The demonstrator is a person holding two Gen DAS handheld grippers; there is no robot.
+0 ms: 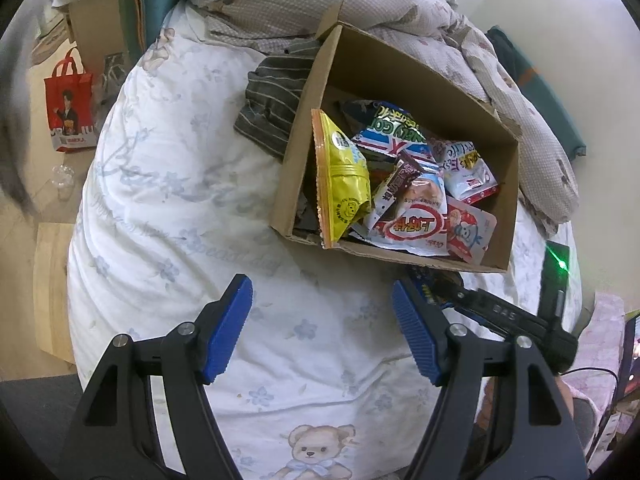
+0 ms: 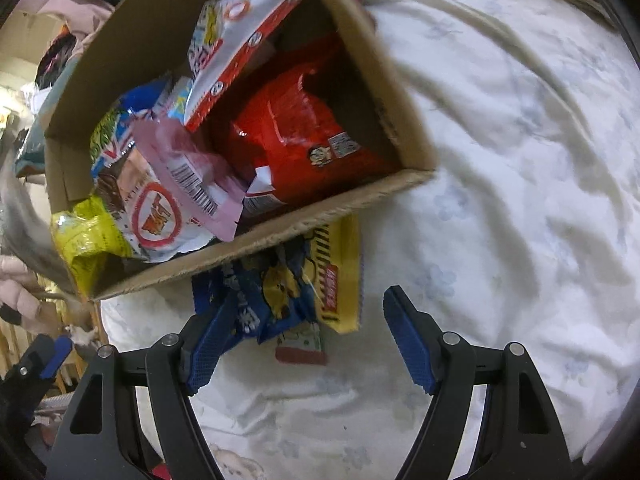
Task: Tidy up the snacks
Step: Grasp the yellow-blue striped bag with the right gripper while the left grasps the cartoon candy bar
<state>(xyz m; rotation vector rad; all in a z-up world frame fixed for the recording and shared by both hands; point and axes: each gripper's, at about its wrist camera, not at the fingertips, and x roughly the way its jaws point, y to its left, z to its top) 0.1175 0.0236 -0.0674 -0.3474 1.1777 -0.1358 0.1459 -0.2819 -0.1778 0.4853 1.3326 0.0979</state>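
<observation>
Both claws hung over the bed point(image 1: 168, 208) with nothing between their blue pads. Left claw point(image 1: 322, 330) stood wide open above the floral quilt, near side of the box point(image 1: 296, 152), touching nothing. Right claw point(image 2: 298, 338) was also open; its left pad lay against a blue-and-yellow packet point(image 2: 292, 284) on the quilt, though whether it pressed on it could not be told. That packet lay just near of the box point(image 2: 332, 208), partly tucked under the box's near wall, with a small red-edged packet point(image 2: 302, 346) beside it.

In the left wrist view the box sat on the bed, right of centre, open at the top and heaped with snacks: a yellow bag point(image 1: 342, 176) upright against its left wall, a red-and-white bag point(image 1: 414, 226) near the front. A striped cloth point(image 1: 272, 100) lay at its far left, and a red tote point(image 1: 70, 108) stood on the floor, far left. In the right wrist view a big red bag point(image 2: 304, 140) filled the box's right half.
</observation>
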